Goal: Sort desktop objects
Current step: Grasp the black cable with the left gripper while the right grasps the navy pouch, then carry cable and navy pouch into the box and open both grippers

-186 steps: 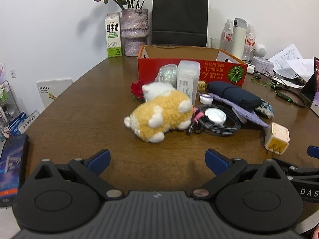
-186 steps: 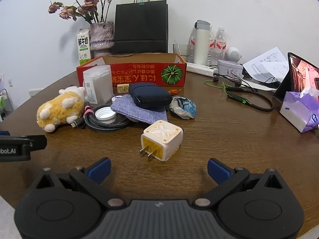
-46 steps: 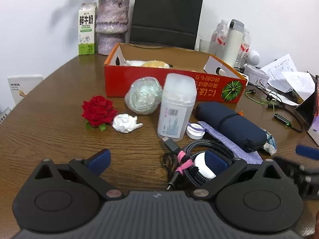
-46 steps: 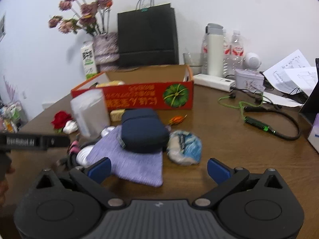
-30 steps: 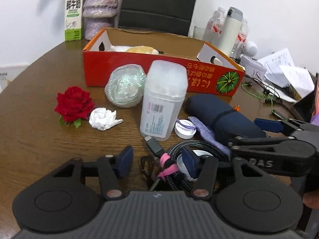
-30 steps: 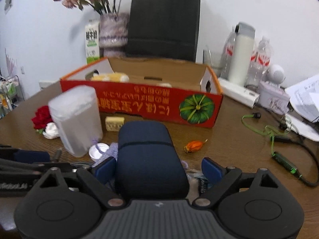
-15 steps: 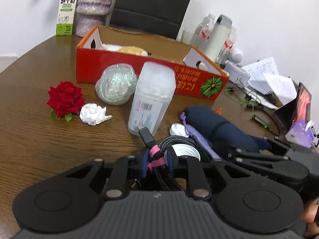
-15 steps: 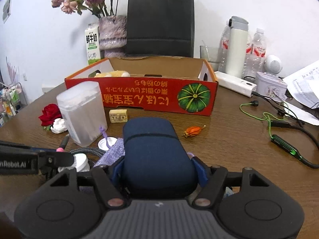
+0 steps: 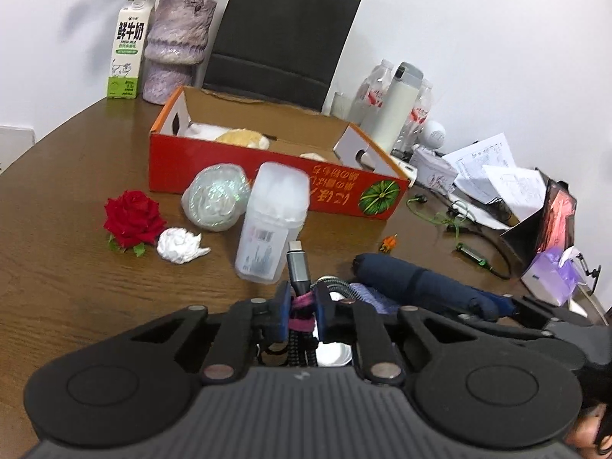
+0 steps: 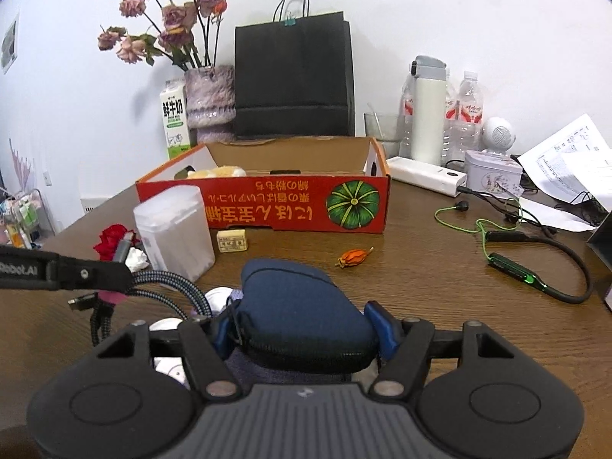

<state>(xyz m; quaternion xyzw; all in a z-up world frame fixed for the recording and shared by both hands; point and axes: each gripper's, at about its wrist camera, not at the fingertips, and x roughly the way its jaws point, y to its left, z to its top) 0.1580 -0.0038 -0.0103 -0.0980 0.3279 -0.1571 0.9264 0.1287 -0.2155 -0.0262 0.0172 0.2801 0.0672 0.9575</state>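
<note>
My left gripper (image 9: 302, 313) is shut on the coiled braided cable (image 9: 299, 267) at its pink tie and holds it above the table; the cable also shows in the right wrist view (image 10: 168, 287). My right gripper (image 10: 302, 329) is shut on the navy zip case (image 10: 298, 306), also seen in the left wrist view (image 9: 417, 283). The red cardboard box (image 9: 244, 168) stands behind, with the plush toy (image 9: 241, 138) inside. A clear plastic canister (image 9: 273, 222), a red rose (image 9: 132, 218), a crumpled tissue (image 9: 179, 245) and a shiny wrapped ball (image 9: 214, 199) lie in front of it.
A purple cloth (image 10: 267, 367) and white caps (image 10: 218, 298) lie under the case. A small yellow block (image 10: 231, 240) and orange dried fruit (image 10: 354, 257) lie near the box (image 10: 267, 206). A green earphone cable (image 10: 508, 260), bottles, papers and a tissue pack (image 9: 550, 279) are on the right.
Both grippers have lifted a little with their loads: the cable's plug now stands up in front of the canister, and the navy case is raised off the cloth.
</note>
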